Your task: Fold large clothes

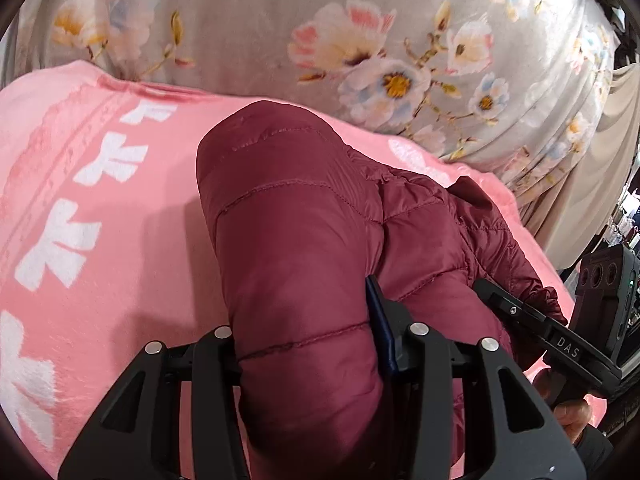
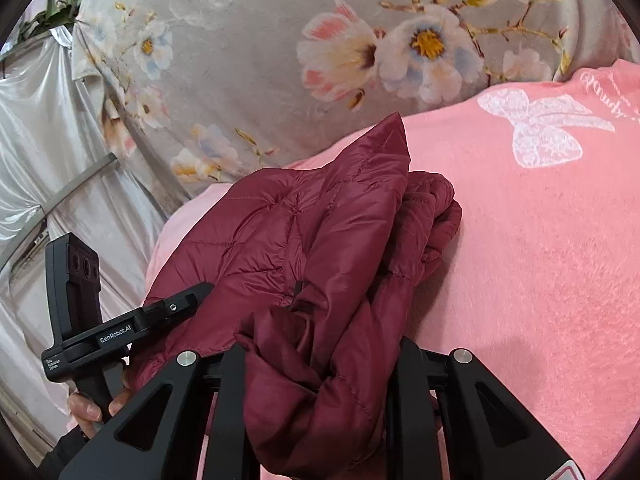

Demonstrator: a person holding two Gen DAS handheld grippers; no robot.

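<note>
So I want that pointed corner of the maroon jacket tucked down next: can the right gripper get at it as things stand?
Probably not yet. The right gripper is shut on bunched jacket folds, so it must let go first. Beyond that, the pointed corner stands uncovered above the pink blanket.

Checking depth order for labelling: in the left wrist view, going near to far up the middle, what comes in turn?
Left tongs → maroon quilted puffer jacket → pink fleece blanket → grey floral sheet.

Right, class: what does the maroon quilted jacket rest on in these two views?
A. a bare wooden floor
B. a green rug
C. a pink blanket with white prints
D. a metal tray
C: the maroon quilted jacket lies on the pink blanket, whose white prints show beside it in both views.
</note>
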